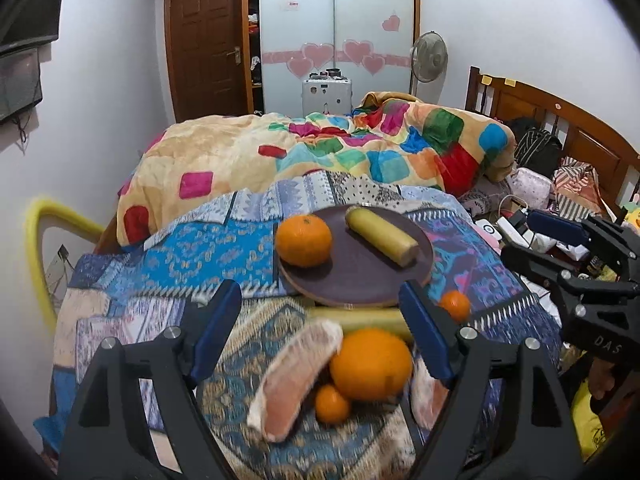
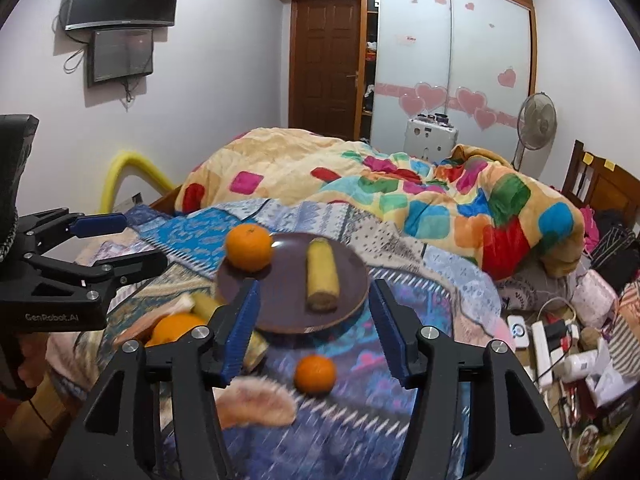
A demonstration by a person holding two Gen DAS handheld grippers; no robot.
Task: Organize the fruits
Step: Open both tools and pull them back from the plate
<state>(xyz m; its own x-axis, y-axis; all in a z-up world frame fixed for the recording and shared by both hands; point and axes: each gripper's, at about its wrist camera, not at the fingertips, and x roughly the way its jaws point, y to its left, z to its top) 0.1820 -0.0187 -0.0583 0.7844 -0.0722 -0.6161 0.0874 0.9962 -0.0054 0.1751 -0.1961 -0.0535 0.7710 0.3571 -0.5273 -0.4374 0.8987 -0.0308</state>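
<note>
While both tools stand apart and empty, the left tool (image 1: 320,332) frames a large orange (image 1: 370,364), a small tangerine (image 1: 332,403) and pomelo segments (image 1: 294,376) on the bed's patterned cloth (image 1: 168,264); the right tool (image 2: 314,322) hangs above another tangerine (image 2: 315,374). Farther off, a brown plate (image 1: 360,276) carries an orange (image 1: 304,240) and a yellow cylindrical piece (image 1: 382,236).

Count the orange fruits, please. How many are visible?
4: one on the brown plate at, a large one, a small one under it, another beside the plate.

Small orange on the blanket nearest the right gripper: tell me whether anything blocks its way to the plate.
Nothing visible does. The small orange lies alone on the blanket, with bare cloth between it and the plate. The right gripper is open and empty above it.
</note>
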